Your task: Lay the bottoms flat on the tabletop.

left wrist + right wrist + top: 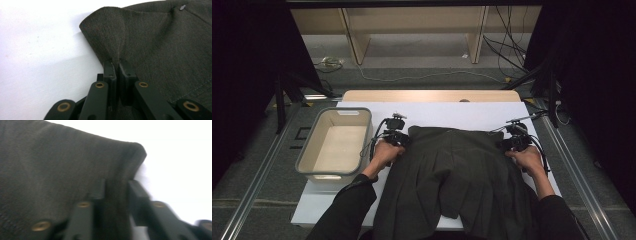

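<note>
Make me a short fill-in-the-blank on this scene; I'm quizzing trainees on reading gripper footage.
1. Each gripper pinches a far corner of the dark ____, which lies on the white sheet.
2. The bin stands on the person's ____ side.
3. Inside, the bin holds ____.
4. The left gripper and the right gripper are both ____ on cloth.

Missing words: skirt; left; nothing; shut

Skirt (pixel 462 180) hem cut off at bottom edge of high view; right gripper view blurred.
</note>
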Motion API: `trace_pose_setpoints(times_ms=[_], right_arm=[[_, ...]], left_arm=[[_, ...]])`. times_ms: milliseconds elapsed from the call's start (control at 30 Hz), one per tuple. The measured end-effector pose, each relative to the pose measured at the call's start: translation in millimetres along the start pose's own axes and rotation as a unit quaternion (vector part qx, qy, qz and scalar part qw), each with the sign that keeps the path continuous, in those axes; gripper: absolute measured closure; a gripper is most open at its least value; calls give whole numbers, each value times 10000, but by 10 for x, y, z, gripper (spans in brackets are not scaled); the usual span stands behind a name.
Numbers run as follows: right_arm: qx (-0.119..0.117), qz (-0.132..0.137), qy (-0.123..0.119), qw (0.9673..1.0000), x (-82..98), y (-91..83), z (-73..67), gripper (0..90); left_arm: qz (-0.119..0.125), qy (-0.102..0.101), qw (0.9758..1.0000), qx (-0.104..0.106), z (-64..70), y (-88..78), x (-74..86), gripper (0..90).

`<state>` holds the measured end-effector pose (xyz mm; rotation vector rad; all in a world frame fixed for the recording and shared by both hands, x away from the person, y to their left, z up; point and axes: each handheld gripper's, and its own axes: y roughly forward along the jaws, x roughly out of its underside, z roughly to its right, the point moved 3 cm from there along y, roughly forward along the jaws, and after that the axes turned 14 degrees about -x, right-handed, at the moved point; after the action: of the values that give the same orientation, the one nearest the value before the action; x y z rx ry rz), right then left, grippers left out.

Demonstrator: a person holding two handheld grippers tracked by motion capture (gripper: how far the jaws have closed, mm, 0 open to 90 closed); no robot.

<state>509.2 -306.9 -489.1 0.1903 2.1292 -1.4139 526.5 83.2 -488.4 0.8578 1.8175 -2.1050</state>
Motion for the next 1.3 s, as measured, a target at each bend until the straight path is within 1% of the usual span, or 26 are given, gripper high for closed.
trace_pose_setpoints(times_ms=[67, 100, 133, 167, 200, 267, 300, 367, 433, 467, 533, 567, 633, 700, 767, 800, 867, 933, 1033, 1067, 1100, 1133, 1167, 1233, 1267, 1300], right_arm=[[62, -26, -13, 10000, 0, -3, 1, 872], [80, -17, -22, 10000, -6, -14, 0, 886], [79, -9, -23, 10000, -12, -30, -3, 891], [86, 2, -48, 10000, -20, -46, -4, 894], [83, 13, -71, 9999, -26, -61, -5, 896], [170, 77, -148, 9997, -45, -96, -3, 899], [214, 144, -165, 9995, -63, -125, -2, 900], [223, 322, -151, 9991, -114, -208, 4, 900], [238, 446, -177, 9986, -175, -289, -4, 900], [310, 485, -236, 9981, -205, -325, -12, 900], [424, 592, -352, 9967, -270, -394, -42, 900], [462, 665, -354, 9961, -305, -428, -63, 900], [589, 792, -468, 9940, -374, -494, -95, 900], [676, 886, -546, 9923, -441, -558, -133, 900], [720, 997, -590, 9907, -505, -625, -164, 900], [722, 1070, -606, 9898, -537, -659, -180, 900], [730, 1226, -615, 9879, -612, -734, -218, 900], [738, 1296, -614, 9869, -666, -786, -248, 900], [785, 1452, -675, 9840, -749, -871, -298, 900], [806, 1508, -708, 9827, -779, -908, -312, 900], [811, 1532, -723, 9822, -794, -929, -320, 900], [817, 1576, -731, 9814, -814, -960, -332, 900], [819, 1609, -744, 9808, -825, -972, -338, 900], [853, 1547, -801, 9810, -840, -982, -357, 900], [870, 1501, -869, 9810, -848, -982, -370, 900], [878, 1513, -888, 9806, -856, -990, -376, 900]], left_arm=[[37, 7, 10000, 15, -2, -14, -3, 857], [58, -9, 10000, 30, -4, -22, -6, 858], [52, 16, 10000, 49, -13, -35, -11, 857], [84, -13, 9999, 60, -15, -43, -18, 857], [75, 1, 9999, 67, -20, -55, -25, 858], [95, 14, 9999, 81, -20, -80, -45, 858], [121, 10, 9999, 84, -17, -96, -56, 858], [165, 27, 9998, 116, -11, -132, -82, 858], [202, 29, 9997, 165, -7, -176, -115, 858], [222, 55, 9996, 192, -5, -202, -133, 858], [317, 35, 9993, 215, 0, -266, -183, 859], [362, 20, 9991, 230, -7, -303, -210, 859], [480, -35, 9985, 250, -33, -385, -273, 860], [651, -122, 9975, 266, -77, -478, -341, 860], [812, -243, 9959, 300, -120, -568, -409, 860], [875, -267, 9953, 323, -139, -613, -441, 860], [1021, -348, 9936, 345, -159, -693, -506, 860], [1164, -407, 9917, 360, -179, -771, -567, 861], [1365, -469, 9887, 402, -203, -888, -652, 861], [1379, -444, 9886, 400, -205, -911, -666, 861], [1411, -401, 9884, 398, -204, -949, -683, 861], [1430, -401, 9881, 389, -195, -968, -691, 860], [1433, -359, 9883, 370, -179, -985, -695, 860], [1377, -217, 9896, 350, -135, -988, -696, 860], [1363, -190, 9898, 358, -123, -985, -697, 859], [1347, -184, 9901, 359, -115, -985, -701, 859]])
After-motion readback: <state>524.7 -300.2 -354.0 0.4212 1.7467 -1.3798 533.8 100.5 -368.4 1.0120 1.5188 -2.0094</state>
